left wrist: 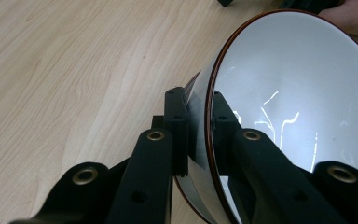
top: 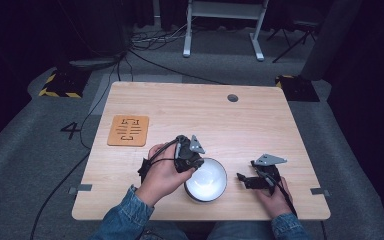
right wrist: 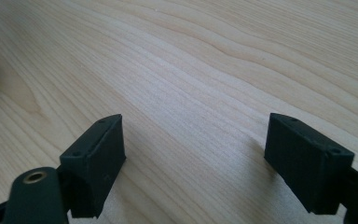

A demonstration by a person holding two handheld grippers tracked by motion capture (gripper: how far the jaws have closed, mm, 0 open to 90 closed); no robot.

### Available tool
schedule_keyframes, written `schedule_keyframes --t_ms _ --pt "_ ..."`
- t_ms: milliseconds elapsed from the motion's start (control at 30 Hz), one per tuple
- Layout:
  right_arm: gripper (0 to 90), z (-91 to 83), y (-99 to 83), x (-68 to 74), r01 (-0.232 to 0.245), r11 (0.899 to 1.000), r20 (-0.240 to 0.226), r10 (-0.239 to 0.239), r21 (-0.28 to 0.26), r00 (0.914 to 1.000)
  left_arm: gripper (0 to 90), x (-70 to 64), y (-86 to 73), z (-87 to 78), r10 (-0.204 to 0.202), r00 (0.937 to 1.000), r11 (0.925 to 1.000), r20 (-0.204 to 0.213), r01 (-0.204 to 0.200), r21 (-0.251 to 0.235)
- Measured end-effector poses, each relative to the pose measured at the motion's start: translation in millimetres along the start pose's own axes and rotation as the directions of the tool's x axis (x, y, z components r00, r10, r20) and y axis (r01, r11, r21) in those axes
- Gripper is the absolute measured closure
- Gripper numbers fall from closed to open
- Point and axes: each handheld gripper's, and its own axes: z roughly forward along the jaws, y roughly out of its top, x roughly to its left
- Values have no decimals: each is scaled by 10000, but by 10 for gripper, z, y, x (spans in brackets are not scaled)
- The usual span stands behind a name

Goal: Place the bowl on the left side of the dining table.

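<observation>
White inside and empty, the bowl (left wrist: 298, 93) has its rim pinched in my left tongs (left wrist: 199, 116); my right tongs (right wrist: 193, 158) gape wide over bare tabletop (right wrist: 205, 60).

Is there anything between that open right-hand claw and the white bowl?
Nothing visible: bare wooden table lies between the right gripper and the bowl, whose rim the left gripper already clamps.

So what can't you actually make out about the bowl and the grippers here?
- Bowl underside: hidden by its own body, high view.
- Bowl rim: cut off by the left gripper view's right edge.
- Left gripper pads: behind the bowl wall.
- Right gripper: too small in the high view.
</observation>
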Motion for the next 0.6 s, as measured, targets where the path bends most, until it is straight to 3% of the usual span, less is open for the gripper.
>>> schedule_keyframes --t_ms 333,500,600 --pt "204 0 0 1 -3 10000 -2 3 -6 10000 818 13 77 -188 51 9999 9995 140 -46 -315" --pt "204 1 1 5 -65 10000 -4 65 -22 10000 818 41 96 -274 -185 9992 9992 345 197 -360" --pt "204 4 1 1 -3 10000 -4 3 -62 10000 816 59 111 -315 -266 9994 9987 209 274 -433"
